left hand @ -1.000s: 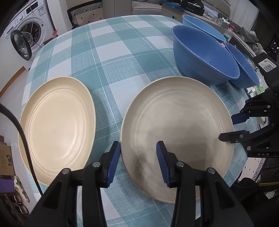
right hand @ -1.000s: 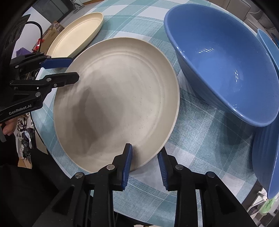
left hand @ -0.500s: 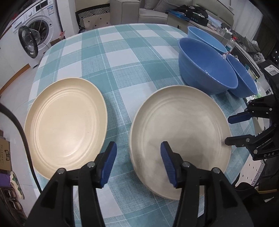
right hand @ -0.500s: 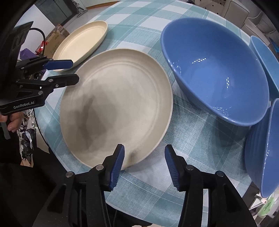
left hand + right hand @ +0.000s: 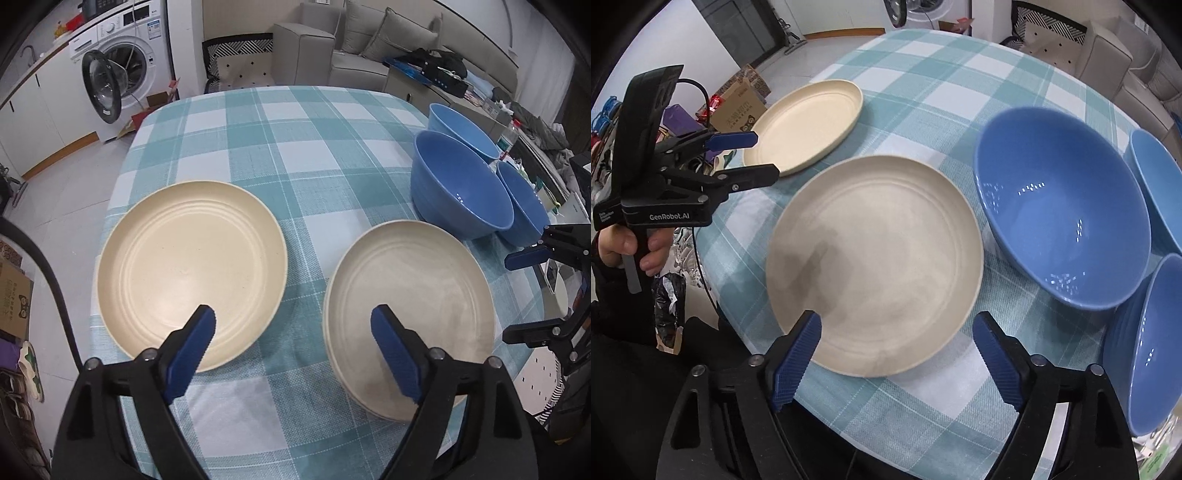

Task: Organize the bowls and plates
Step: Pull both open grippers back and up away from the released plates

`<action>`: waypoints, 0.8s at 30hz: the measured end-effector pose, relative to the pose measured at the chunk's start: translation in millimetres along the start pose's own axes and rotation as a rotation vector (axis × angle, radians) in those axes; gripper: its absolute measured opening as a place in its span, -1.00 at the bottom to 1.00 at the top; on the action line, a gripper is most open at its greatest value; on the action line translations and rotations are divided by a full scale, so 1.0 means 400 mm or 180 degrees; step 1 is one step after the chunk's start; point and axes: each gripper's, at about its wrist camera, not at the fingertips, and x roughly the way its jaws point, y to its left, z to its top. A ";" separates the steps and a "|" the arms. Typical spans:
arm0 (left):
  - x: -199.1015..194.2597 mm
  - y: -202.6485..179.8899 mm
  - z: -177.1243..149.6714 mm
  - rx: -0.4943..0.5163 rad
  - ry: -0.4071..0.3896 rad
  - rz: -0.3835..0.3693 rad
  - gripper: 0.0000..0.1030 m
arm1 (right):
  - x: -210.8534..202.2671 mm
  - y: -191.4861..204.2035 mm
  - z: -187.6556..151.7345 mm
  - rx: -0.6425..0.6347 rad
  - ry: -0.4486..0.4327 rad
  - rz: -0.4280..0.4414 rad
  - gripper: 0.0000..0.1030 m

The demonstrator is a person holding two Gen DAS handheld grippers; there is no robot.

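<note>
Both tools have lifted off the near plate (image 5: 410,295); left tool (image 5: 291,354) and right tool (image 5: 897,360) are opening, empty. It rests beside the bowls (image 5: 461,192), ready for stacking.

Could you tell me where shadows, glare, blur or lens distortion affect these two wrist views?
Left wrist view: fisheye bends the table edge; dark corners; both plates look sharp. Right wrist view: grey shadow patches lie on the near plate, whose rim looks slightly soft; small white glints dot the large blue bowl; corners are dark too.
</note>
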 end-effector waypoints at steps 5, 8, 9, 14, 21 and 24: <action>-0.021 0.006 -0.002 -0.0012 -0.0151 0.0092 0.88 | -0.016 0.008 0.025 -0.0015 -0.0165 -0.0006 0.97; -0.026 0.012 -0.001 -0.0030 -0.0192 0.0140 0.89 | -0.024 0.010 0.038 -0.0011 -0.0229 0.0000 0.98; -0.027 0.012 -0.001 -0.0024 -0.0193 0.0160 0.89 | -0.022 0.011 0.041 -0.0014 -0.0239 0.0005 0.98; -0.034 0.018 -0.005 -0.0037 -0.0219 0.0227 0.90 | -0.024 0.015 0.056 -0.0034 -0.0304 0.0033 0.99; -0.042 0.042 -0.012 -0.0140 -0.0223 0.0299 0.90 | -0.026 0.026 0.084 -0.0066 -0.0388 0.0071 0.99; -0.040 0.055 -0.017 -0.0197 -0.0182 0.0307 0.92 | -0.028 0.035 0.098 -0.0080 -0.0437 0.0078 0.99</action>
